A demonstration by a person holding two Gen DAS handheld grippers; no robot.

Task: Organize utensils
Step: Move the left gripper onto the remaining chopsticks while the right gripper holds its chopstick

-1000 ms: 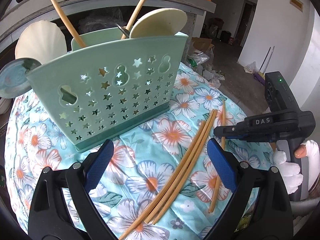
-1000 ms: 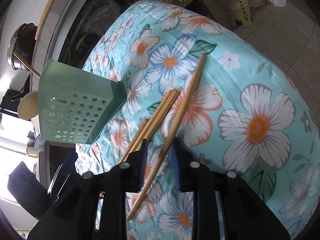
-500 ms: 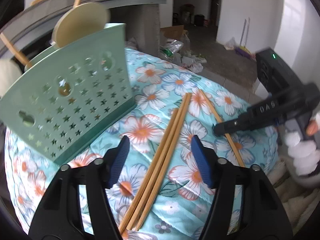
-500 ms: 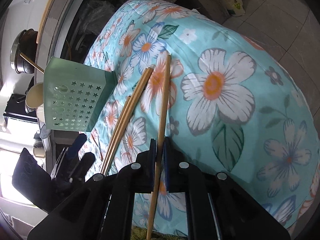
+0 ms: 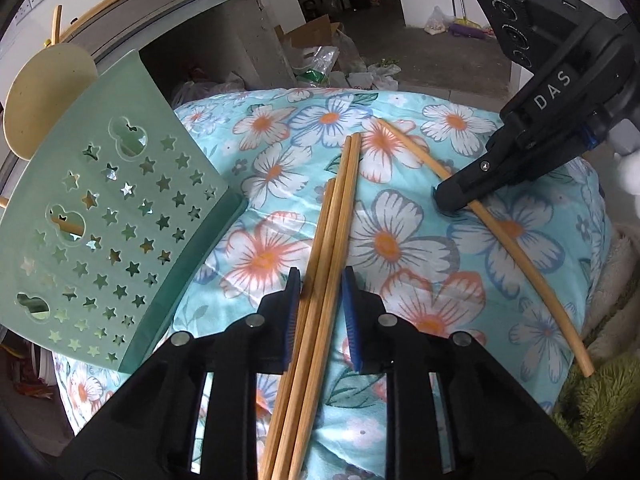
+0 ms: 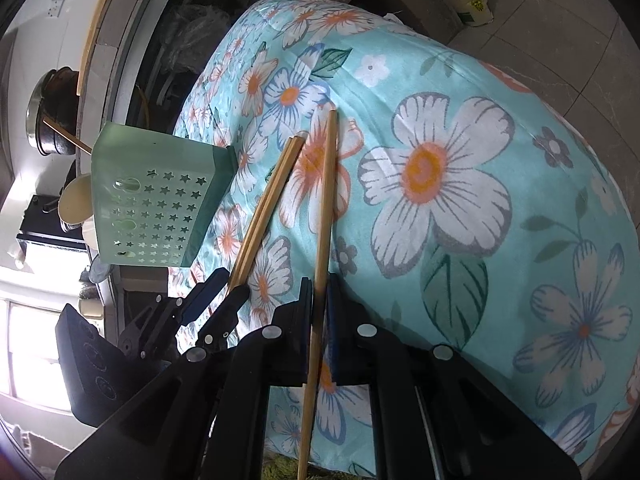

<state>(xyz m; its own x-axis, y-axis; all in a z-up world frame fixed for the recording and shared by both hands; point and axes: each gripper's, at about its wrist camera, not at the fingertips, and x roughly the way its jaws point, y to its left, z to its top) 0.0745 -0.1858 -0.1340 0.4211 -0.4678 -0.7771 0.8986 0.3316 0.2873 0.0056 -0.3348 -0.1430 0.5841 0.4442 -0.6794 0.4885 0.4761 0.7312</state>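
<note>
On flowered tabletop [image 5: 400,236]: left tongs [image 5: 320,312], wide second ago, now narrowed around bundle of chopsticks [image 5: 332,232], pads not quite touching. Right tongs [image 6: 319,312] now clamped on single chopstick [image 6: 326,184], not yet lifted. Green holder [image 5: 104,216] just beside, tipped. Both grasps nearly set; transfer to holder likely next.

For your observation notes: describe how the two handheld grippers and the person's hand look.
Both the left gripper and right gripper are matte black with silver screws and blue ribbed pads on the fingers. The right one reads "DAS" in white, with a green light. The hand wears a white glove.
</note>
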